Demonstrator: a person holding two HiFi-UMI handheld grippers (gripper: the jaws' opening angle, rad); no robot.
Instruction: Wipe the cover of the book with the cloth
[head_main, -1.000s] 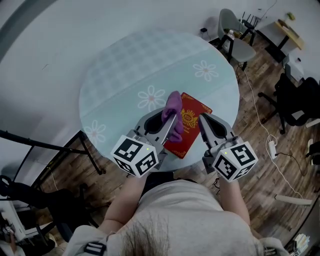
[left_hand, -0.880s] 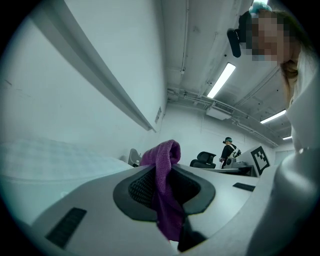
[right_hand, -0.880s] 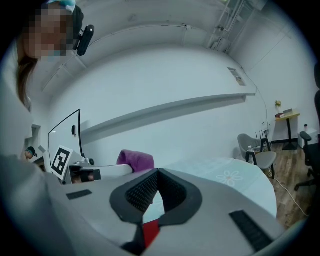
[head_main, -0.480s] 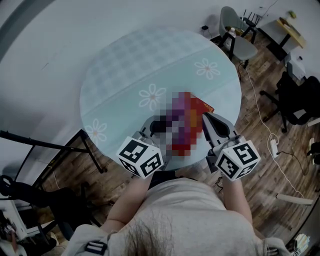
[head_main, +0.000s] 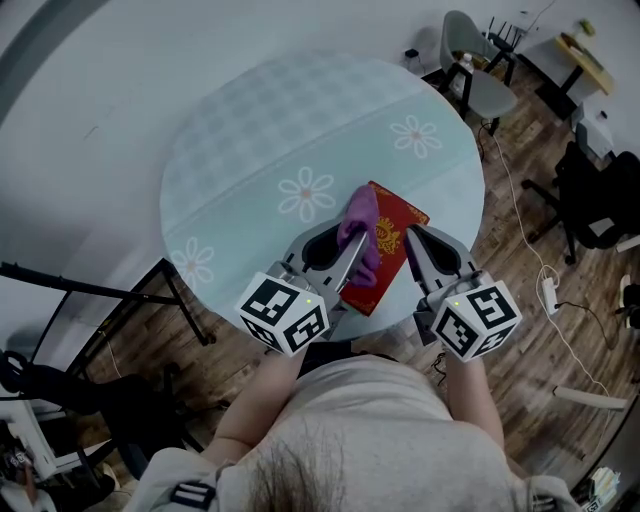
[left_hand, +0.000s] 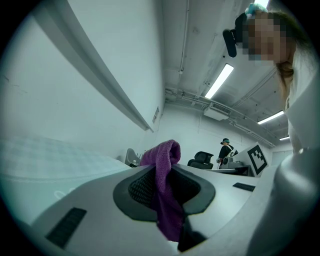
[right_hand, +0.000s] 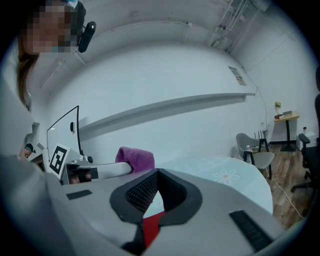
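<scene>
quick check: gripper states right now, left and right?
Left gripper: shut on the purple cloth.
Right gripper: shut, nothing between its jaws; the red book lies just under its tip.

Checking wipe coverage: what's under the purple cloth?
The red book lies under the purple cloth, which the left gripper clamps in its jaws. The cover's right part and gold emblem show; the strip beneath the cloth is hidden.
</scene>
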